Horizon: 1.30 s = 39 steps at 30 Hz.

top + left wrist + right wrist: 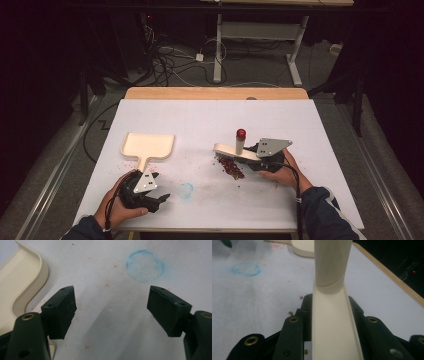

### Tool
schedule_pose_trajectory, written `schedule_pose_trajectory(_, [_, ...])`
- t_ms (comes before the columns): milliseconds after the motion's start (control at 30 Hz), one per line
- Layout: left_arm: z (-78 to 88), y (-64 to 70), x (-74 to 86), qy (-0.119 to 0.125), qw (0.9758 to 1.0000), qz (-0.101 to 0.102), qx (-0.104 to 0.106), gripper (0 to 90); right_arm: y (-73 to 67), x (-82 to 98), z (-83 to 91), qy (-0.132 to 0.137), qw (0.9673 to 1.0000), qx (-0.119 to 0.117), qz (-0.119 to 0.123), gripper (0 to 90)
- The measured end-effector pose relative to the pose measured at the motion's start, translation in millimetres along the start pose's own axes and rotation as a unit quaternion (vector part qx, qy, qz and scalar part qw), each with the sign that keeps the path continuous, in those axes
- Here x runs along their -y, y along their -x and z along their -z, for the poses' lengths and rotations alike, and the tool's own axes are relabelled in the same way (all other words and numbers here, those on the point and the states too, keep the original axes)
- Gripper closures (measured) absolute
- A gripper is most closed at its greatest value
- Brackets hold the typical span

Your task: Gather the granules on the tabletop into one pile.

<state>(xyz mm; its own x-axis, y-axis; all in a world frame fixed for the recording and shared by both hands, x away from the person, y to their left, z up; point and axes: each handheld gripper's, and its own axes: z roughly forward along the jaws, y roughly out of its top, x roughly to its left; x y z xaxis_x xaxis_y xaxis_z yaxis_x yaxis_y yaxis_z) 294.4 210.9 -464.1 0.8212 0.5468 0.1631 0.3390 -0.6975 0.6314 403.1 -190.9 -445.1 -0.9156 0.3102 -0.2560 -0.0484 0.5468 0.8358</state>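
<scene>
Under our right gripper, pinched on the brush handle, red crumbs lie right of the dustpan, beside our spread left gripper.

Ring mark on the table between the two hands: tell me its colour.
The ring mark is light blue, a smudged circle; the left gripper view shows it best.

A white-topped table carries a cream dustpan at left, a blue ring mark near the front, and dark red crumbs right of centre.
</scene>
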Motion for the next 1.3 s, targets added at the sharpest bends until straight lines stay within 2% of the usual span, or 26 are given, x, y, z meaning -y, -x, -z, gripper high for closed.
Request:
schedule_pose_trajectory(100, [0.0, -0.3, -0.4, 0.000, 1.0000, -0.001, 0.000, 22.3, 3.6, -1.5, 8.1, 0.015, 0.9997, 0.015, -0.014, 67.3])
schedule_pose_trajectory(200, [0.0, 0.1, -0.9, -0.001, 1.0000, -0.003, -0.002, 22.3, 2.8, -7.3, 18.7, 0.035, 0.9991, 0.012, -0.019, 67.3])
schedule_pose_trajectory(267, [0.7, 0.2, -0.9, -0.001, 1.0000, -0.004, -0.003, 22.3, -1.3, -11.9, 26.0, 0.052, 0.9984, 0.002, -0.023, 67.3])
schedule_pose_trajectory(400, [2.1, 0.3, -0.4, 0.001, 1.0000, -0.003, -0.004, 22.3, -18.4, -19.8, 35.6, 0.075, 0.9960, -0.043, -0.024, 67.3])
schedule_pose_trajectory(500, [2.9, 0.6, -0.4, 0.002, 1.0000, -0.004, -0.005, 22.3, -34.2, -21.0, 34.6, 0.077, 0.9929, -0.086, -0.029, 67.3])
schedule_pose_trajectory(633, [3.1, 0.9, -1.0, 0.003, 1.0000, -0.005, -0.004, 22.3, -50.2, -17.7, 24.5, 0.058, 0.9887, -0.136, -0.020, 67.3])
schedule_pose_trajectory(733, [2.0, 0.7, -1.6, 0.002, 1.0000, -0.007, -0.002, 22.3, -53.1, -13.6, 14.1, 0.044, 0.9864, -0.156, -0.024, 67.3])
schedule_pose_trajectory(833, [0.3, 0.4, -2.4, 0.001, 1.0000, -0.009, 0.001, 22.3, -50.9, -8.2, 2.8, 0.033, 0.9853, -0.164, -0.035, 67.3])
schedule_pose_trajectory(900, [-0.3, 0.7, -3.5, 0.000, 0.9999, -0.012, 0.002, 22.3, -46.3, -5.6, -1.9, 0.043, 0.9844, -0.164, -0.047, 67.3])
schedule_pose_trajectory(1033, [-1.3, 1.6, -3.8, -0.001, 0.9999, -0.013, 0.004, 22.3, -33.1, -3.5, -10.1, 0.045, 0.9852, -0.155, -0.060, 67.2])
schedule_pose_trajectory(1167, [-2.3, 1.6, -3.9, -0.003, 0.9999, -0.013, 0.004, 22.3, -22.7, -7.1, -18.4, 0.040, 0.9863, -0.149, -0.059, 67.2])
schedule_pose_trajectory(1267, [-2.0, 1.7, -3.9, -0.002, 0.9999, -0.013, 0.005, 22.3, -17.0, -11.3, -21.9, 0.041, 0.9887, -0.134, -0.054, 67.3])
schedule_pose_trajectory(1300, [-2.1, 1.6, -3.8, -0.002, 0.9999, -0.012, 0.005, 22.3, -14.8, -11.7, -22.2, 0.044, 0.9883, -0.134, -0.059, 67.3])
